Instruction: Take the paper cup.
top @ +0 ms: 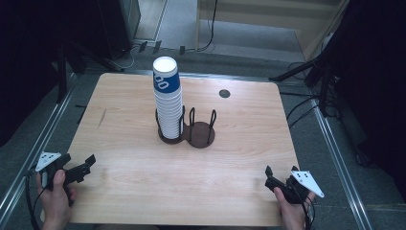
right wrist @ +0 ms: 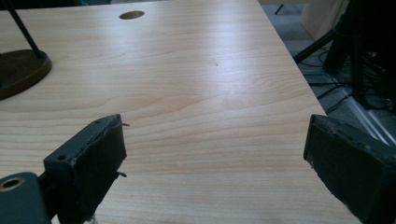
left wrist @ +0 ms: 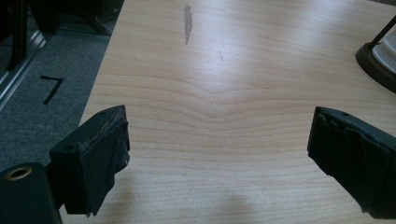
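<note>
A tall stack of paper cups stands upright in the middle of the wooden bench, a little toward its far side. The top cup is blue with white print, and those beneath show as white rims packed closely together. The stack sits in the left ring of a dark two-place cup holder, whose thin wire loops rise around the stack's lower part; the right ring beside it holds nothing, its round brown base bare.

The left gripper is held over the near left corner of the bench, well apart from the stack, with a hand wrapped round its handle. Its jaws are spread wide with only wood grain between them (the left gripper view shows this plainly), and an edge of the holder's base appears at the far right of that view.

The right gripper sits at the near right corner, gripped by the other hand, likewise well apart from the stack. Its jaws are also spread wide with nothing between them. In the right gripper view the holder's brown base lies at the far left, and a small dark round hole marks the bench near its far edge.
</note>
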Demonstrator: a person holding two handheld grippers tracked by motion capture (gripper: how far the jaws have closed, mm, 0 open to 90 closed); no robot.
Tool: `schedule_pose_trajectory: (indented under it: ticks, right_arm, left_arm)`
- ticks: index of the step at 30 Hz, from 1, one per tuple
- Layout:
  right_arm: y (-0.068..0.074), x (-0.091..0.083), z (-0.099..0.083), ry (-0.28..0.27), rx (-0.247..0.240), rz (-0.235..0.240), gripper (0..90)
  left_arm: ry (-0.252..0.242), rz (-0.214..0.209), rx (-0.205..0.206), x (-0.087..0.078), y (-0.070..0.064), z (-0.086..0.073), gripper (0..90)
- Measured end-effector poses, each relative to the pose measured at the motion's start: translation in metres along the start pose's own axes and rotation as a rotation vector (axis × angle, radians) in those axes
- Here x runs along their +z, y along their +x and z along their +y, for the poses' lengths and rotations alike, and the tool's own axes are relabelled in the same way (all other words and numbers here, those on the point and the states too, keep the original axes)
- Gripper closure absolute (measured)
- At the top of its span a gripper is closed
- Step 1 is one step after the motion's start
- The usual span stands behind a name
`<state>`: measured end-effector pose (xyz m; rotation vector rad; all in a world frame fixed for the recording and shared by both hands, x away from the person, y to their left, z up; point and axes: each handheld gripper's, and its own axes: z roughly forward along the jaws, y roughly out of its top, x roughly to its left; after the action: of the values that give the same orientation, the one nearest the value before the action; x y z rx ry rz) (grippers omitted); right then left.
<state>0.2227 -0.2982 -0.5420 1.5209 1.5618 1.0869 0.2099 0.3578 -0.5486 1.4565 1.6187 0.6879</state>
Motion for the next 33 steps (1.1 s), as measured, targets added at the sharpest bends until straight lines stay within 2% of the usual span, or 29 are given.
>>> schedule_pose_trajectory:
  ticks: [3, 7, 10, 11, 13, 22, 23, 26, 28, 29, 33]
  right_arm:
    - [0.002, 0.000, 0.000, -0.002, -0.007, 0.000, 8.5]
    - [0.001, 0.001, 0.001, -0.001, 0.012, -0.024, 8.5]
    - [0.000, 0.002, 0.000, 0.000, 0.024, -0.028, 9.8]
    - [0.000, 0.002, 0.000, 0.000, 0.028, -0.045, 13.9]
    - [0.000, 0.001, 0.001, 0.005, 0.029, -0.057, 13.9]
    - [0.002, 0.000, 0.002, 0.010, 0.011, -0.040, 12.6]
    - [0.003, 0.000, 0.004, 0.010, -0.002, -0.029, 12.3]
    - [0.007, 0.000, 0.006, 0.007, 0.000, -0.024, 12.3]
    - [0.012, -0.001, 0.009, 0.001, -0.022, -0.029, 12.2]
    - [0.015, -0.001, 0.011, 0.002, -0.007, -0.014, 11.9]
    - [0.018, 0.000, 0.016, -0.011, 0.012, -0.022, 11.9]
  left_arm:
    - [0.005, 0.000, 0.024, 0.003, -0.004, 0.000, 6.6]
    - [-0.008, 0.020, 0.027, 0.005, -0.006, 0.000, 6.6]
    - [-0.010, 0.009, 0.023, 0.006, -0.006, 0.000, 6.6]
    - [-0.016, 0.006, 0.021, 0.006, -0.006, 0.000, 6.6]
    - [-0.021, 0.010, 0.022, 0.007, -0.006, 0.000, 6.6]
    - [-0.025, 0.017, 0.039, 0.009, -0.008, 0.000, 6.6]
    - [-0.026, 0.016, 0.038, 0.009, -0.008, 0.000, 6.6]
    - [-0.024, 0.015, 0.046, 0.009, -0.009, 0.000, 6.6]
    - [-0.024, 0.014, 0.050, 0.009, -0.009, 0.000, 6.6]
    - [-0.027, 0.015, 0.048, 0.009, -0.009, 0.000, 6.6]
    - [-0.024, 0.022, 0.055, 0.009, -0.010, 0.000, 6.6]
